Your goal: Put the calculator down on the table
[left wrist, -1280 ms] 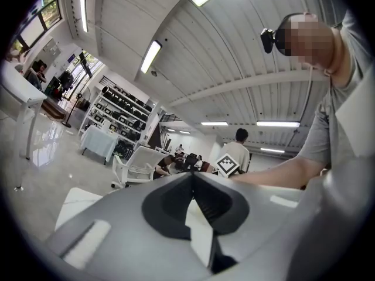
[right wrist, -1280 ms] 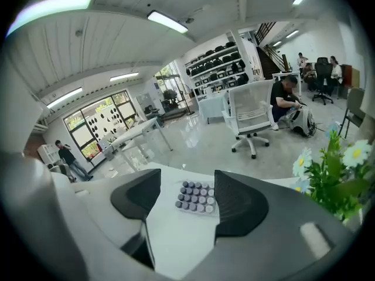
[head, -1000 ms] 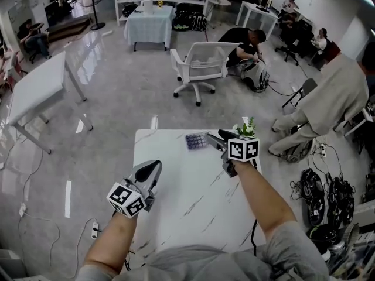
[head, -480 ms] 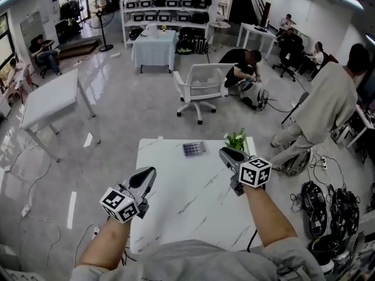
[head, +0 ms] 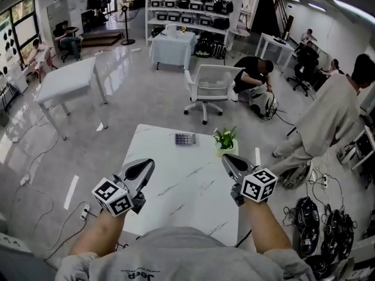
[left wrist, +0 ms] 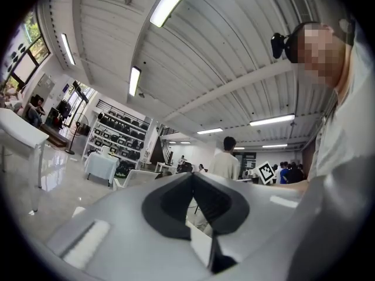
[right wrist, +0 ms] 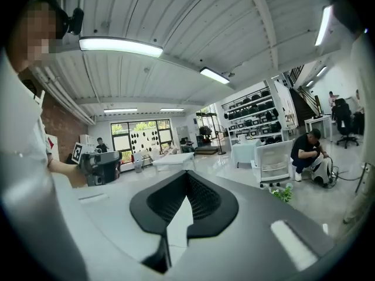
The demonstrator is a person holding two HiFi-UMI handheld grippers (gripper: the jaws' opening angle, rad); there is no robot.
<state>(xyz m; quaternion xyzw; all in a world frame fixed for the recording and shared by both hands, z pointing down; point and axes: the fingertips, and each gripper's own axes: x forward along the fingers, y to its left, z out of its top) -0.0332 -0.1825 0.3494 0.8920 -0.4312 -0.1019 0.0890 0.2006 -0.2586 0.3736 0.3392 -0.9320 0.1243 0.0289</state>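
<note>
The calculator [head: 185,139] lies flat near the far edge of the white marble table [head: 187,183], with nothing touching it. My right gripper [head: 229,161] hovers over the table's right side, well short of the calculator, its jaws shut and empty. Over the left edge of the table, my left gripper [head: 143,168] is shut too and holds nothing. In the right gripper view the shut tips [right wrist: 187,175] point level across the room and the left gripper [right wrist: 99,165] shows at the left. The left gripper view shows its own tips [left wrist: 192,177] meeting.
A small potted plant [head: 225,139] stands on the table just right of the calculator. A white office chair [head: 211,85] is beyond the table. A person in a light top [head: 328,119] stands at the right. Cables and bags lie on the floor at the lower right.
Both grippers have drawn back from the far part of the table and risen. The right gripper, open beside the calculator a second ago, has shut and left it lying there.
</note>
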